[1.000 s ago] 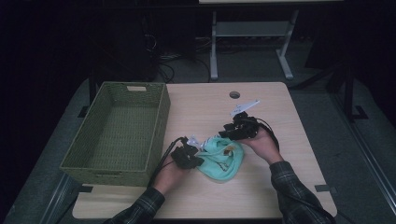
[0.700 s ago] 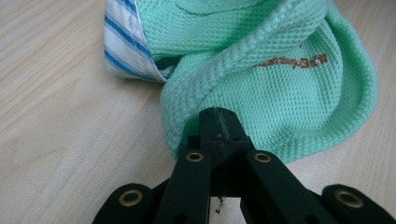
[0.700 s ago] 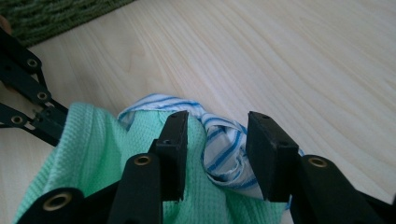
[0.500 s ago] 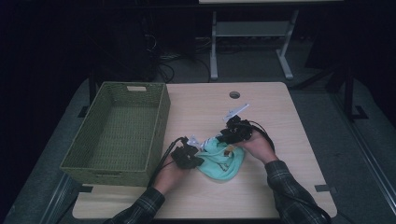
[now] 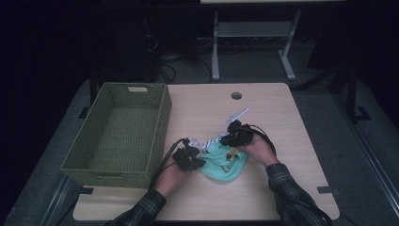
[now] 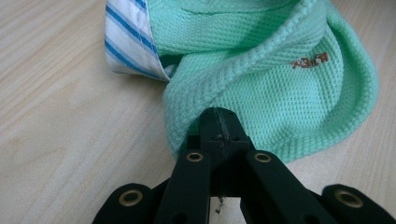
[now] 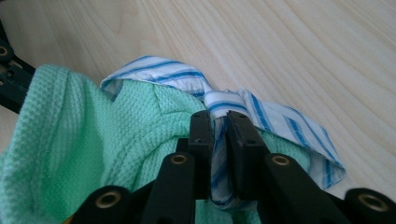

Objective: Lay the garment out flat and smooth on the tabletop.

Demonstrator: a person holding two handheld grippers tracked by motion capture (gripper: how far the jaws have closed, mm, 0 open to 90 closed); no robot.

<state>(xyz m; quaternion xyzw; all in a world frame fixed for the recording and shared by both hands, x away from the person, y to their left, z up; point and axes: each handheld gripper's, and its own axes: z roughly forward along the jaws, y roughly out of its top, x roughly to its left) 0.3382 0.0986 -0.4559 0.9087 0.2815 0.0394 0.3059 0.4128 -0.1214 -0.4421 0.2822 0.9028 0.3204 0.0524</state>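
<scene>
Two grippers, left gripper [image 6: 218, 122] and right gripper [image 7: 219, 122], clench the green shirt [image 5: 221, 162] beside the basket [image 5: 117, 136]; we lift both evenly, we judge.

Dim, underexposed high view with black surroundings beyond the table [image 5: 263, 108]; both gripper views bright, evenly lit, sharp ahead of the jaws, shadows soft

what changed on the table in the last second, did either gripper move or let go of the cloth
Little changed. The right gripper shifted slightly toward the person, still clamped on the white blue-striped collar. The left gripper stayed shut on the mint-green knitted garment. The green woven basket and garment kept their places.
</scene>
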